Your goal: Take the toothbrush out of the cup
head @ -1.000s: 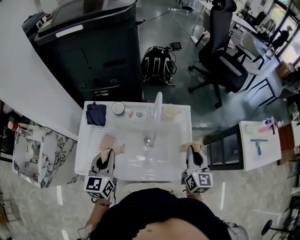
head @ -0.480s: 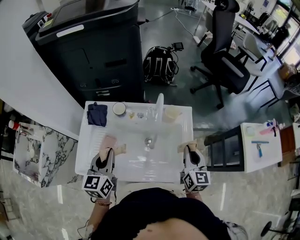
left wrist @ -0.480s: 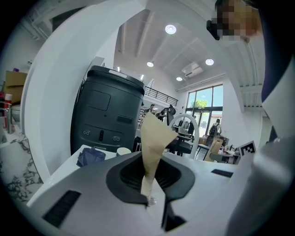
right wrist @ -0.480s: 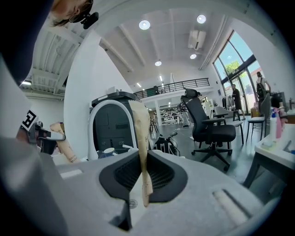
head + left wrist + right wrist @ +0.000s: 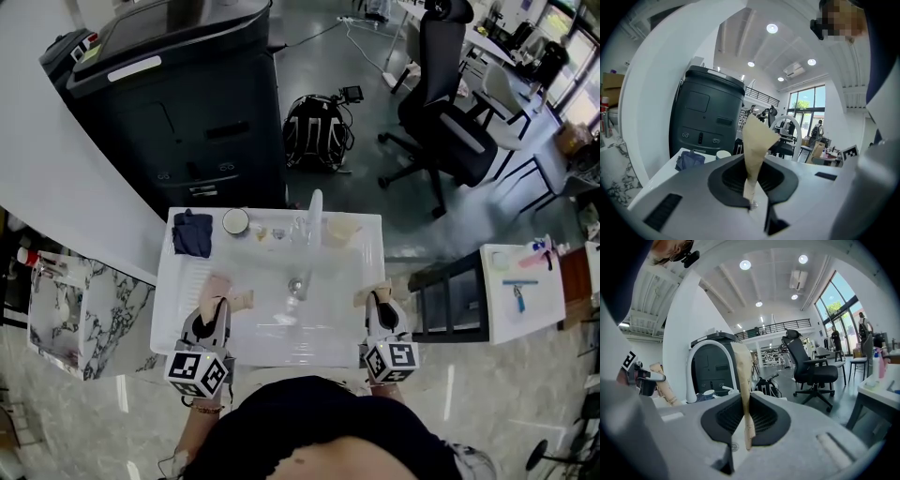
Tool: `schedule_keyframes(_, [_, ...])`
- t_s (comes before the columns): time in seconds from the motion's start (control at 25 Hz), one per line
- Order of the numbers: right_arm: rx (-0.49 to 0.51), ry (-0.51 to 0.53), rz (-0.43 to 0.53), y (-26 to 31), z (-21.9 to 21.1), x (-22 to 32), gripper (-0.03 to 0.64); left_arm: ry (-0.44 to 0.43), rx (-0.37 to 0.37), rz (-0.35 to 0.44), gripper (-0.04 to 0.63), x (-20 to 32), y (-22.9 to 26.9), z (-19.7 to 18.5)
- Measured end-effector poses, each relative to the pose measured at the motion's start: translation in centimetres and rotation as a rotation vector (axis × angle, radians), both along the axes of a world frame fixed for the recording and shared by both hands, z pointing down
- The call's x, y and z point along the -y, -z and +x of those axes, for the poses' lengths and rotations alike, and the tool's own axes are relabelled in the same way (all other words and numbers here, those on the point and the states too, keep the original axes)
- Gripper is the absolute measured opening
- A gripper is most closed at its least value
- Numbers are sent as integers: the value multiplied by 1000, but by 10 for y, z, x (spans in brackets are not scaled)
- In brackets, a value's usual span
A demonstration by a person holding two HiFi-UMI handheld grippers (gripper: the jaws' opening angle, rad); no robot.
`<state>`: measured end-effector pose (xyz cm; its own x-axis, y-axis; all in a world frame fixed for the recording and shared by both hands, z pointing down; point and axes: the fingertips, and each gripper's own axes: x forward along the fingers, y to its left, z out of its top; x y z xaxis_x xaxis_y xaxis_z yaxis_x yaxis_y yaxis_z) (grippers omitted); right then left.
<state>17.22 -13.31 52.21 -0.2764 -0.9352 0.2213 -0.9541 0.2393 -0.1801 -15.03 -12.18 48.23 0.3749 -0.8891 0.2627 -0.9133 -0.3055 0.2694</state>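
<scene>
With left gripper (image 5: 230,293) and right gripper (image 5: 373,292) closed and empty at the sink's (image 5: 167,302) front edge, the cup (image 5: 236,220) sits near its back-left corner, and the toothbrush, too small to see, is likely light, stiff and slick, so pinch its handle.

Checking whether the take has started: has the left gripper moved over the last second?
No. The left gripper sits at the same spot inside the sink's left rim, jaws shut.

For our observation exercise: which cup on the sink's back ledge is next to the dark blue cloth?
The white cup, left of the tap, beside the dark blue cloth; the beige cup stands right of the tap.
</scene>
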Motion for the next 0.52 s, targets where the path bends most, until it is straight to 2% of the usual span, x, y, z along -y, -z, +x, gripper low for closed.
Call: schedule_keyframes(0.52, [-4,-8,-12,-3,1,-2,32,-7,-3,-14,29,3,-1,1])
